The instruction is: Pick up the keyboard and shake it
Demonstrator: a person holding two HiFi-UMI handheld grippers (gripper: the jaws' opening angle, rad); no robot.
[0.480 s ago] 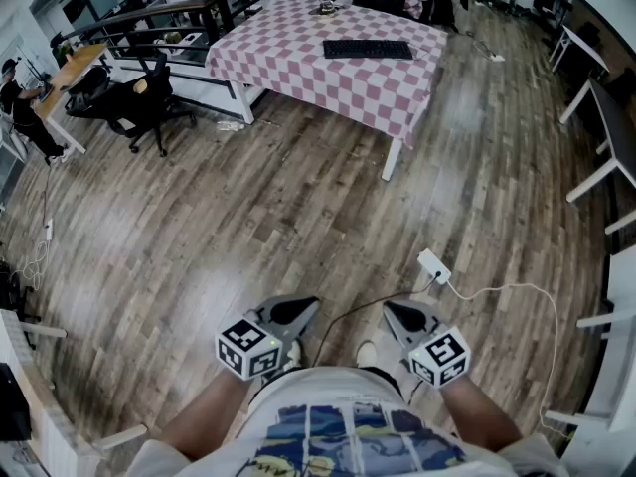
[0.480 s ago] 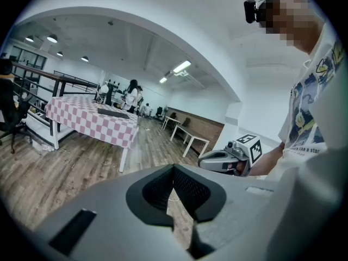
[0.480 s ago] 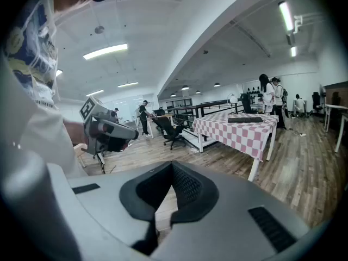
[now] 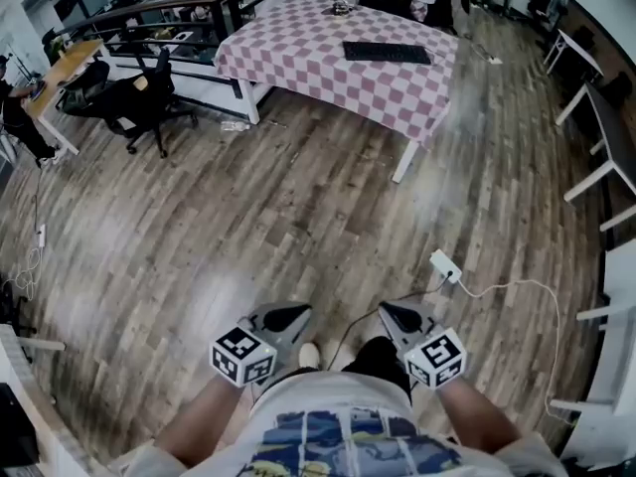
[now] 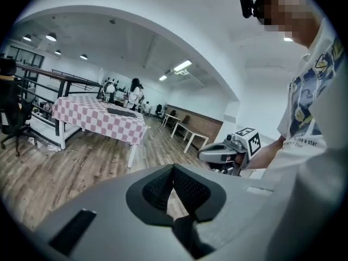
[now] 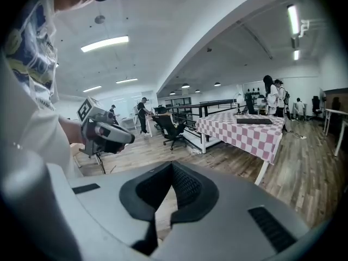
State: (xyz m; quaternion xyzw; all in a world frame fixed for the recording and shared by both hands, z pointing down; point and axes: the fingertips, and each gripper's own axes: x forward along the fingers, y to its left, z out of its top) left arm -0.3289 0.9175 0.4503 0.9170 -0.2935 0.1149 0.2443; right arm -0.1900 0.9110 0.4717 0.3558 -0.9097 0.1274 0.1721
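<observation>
A black keyboard (image 4: 388,53) lies flat on a table with a pink-and-white checked cloth (image 4: 298,48), far across the wooden floor. Both grippers are held close to the person's body, several steps from the table. The left gripper (image 4: 288,317) and the right gripper (image 4: 397,316) point forward side by side, each shut with nothing between its pads. In the left gripper view the keyboard (image 5: 122,112) is small and distant, beyond the left gripper (image 5: 173,194), and the right gripper (image 5: 217,154) shows at the right. The right gripper view has the keyboard (image 6: 255,121) at the right and the left gripper (image 6: 109,135) at the left.
Black office chairs (image 4: 139,97) stand left of the table by a dark railing. A white power strip (image 4: 444,264) with a trailing cable lies on the floor ahead at the right. White desks (image 4: 606,117) line the right side. People stand beyond the table.
The head view has shifted a little, so the table and keyboard sit slightly further right. The person's feet have changed place under the grippers. Both grippers remain shut and empty.
</observation>
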